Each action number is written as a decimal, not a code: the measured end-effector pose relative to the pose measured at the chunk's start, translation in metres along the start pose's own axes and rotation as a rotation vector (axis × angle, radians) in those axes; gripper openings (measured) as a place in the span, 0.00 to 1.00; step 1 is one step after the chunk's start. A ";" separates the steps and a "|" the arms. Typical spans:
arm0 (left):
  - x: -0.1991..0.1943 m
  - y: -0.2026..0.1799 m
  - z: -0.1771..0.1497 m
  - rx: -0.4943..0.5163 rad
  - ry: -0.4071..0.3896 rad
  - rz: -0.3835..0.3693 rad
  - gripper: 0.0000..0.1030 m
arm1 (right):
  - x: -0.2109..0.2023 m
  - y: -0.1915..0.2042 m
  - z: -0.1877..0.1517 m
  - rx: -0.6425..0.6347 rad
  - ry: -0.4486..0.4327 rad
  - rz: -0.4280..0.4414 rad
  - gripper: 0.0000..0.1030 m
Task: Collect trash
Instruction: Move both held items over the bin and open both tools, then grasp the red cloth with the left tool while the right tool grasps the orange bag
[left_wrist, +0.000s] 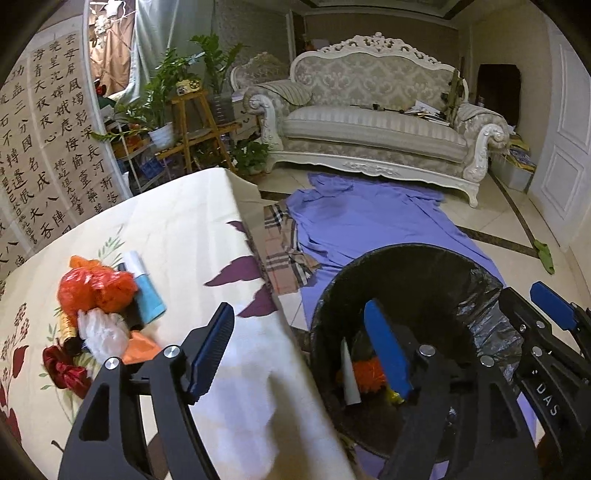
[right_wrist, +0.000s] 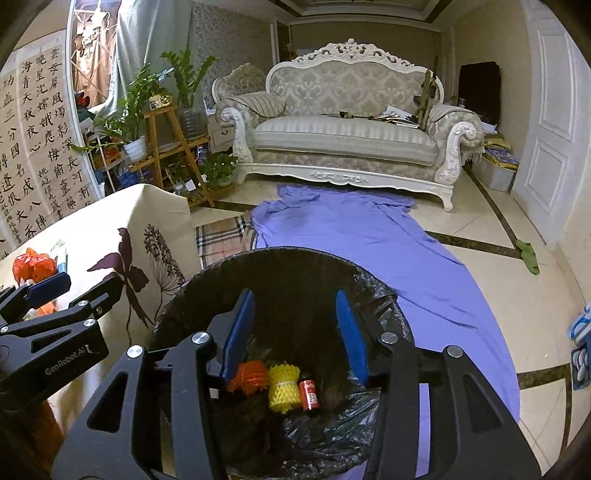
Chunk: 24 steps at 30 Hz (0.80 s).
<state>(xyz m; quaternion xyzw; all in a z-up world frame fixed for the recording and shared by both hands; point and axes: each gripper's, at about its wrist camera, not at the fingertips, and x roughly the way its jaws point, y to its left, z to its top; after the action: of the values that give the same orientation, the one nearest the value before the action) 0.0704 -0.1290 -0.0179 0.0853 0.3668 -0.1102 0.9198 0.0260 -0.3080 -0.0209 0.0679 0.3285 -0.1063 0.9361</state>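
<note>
Presently both grippers stand over the black-lined trash bin (right_wrist: 369, 291), and the step in hand is judged to be the release of collected items into it. The right gripper (right_wrist: 295, 332) is centred above the bin mouth, its blue pads parted with nothing between them; below lie an orange net (right_wrist: 248, 376), a yellow foam sleeve (right_wrist: 282, 387) and a small red can (right_wrist: 309, 394). The left gripper (left_wrist: 301, 352) is spread wide and empty, one finger over the table (left_wrist: 192, 221) edge, the other over the bin interior, where a white paper cone (left_wrist: 350, 376) leans against the liner. To do this step well, confirm that each gripper is clear of the liner before lifting away, so the bag is not dragged off the rim. Farther to the left, well apart from either gripper, the remaining trash lies clustered on the table: an orange plastic bag (left_wrist: 96, 288), a blue-and-white tube (left_wrist: 146, 288), crumpled white plastic (left_wrist: 103, 332) and a red foil wrapper (left_wrist: 64, 369). Approach that cluster next with the left gripper, which is nearer.
</note>
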 end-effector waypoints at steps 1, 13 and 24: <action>-0.002 0.003 -0.001 -0.004 0.000 0.010 0.69 | -0.001 0.002 0.000 -0.002 -0.001 0.001 0.44; -0.022 0.050 -0.015 -0.067 0.003 0.091 0.69 | -0.014 0.044 -0.006 -0.041 0.001 0.073 0.50; -0.033 0.122 -0.039 -0.174 0.031 0.212 0.69 | -0.020 0.107 -0.010 -0.125 0.016 0.168 0.50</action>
<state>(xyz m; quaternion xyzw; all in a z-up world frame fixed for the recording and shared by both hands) 0.0534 0.0018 -0.0139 0.0450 0.3781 0.0213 0.9244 0.0308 -0.1990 -0.0102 0.0378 0.3349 -0.0063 0.9415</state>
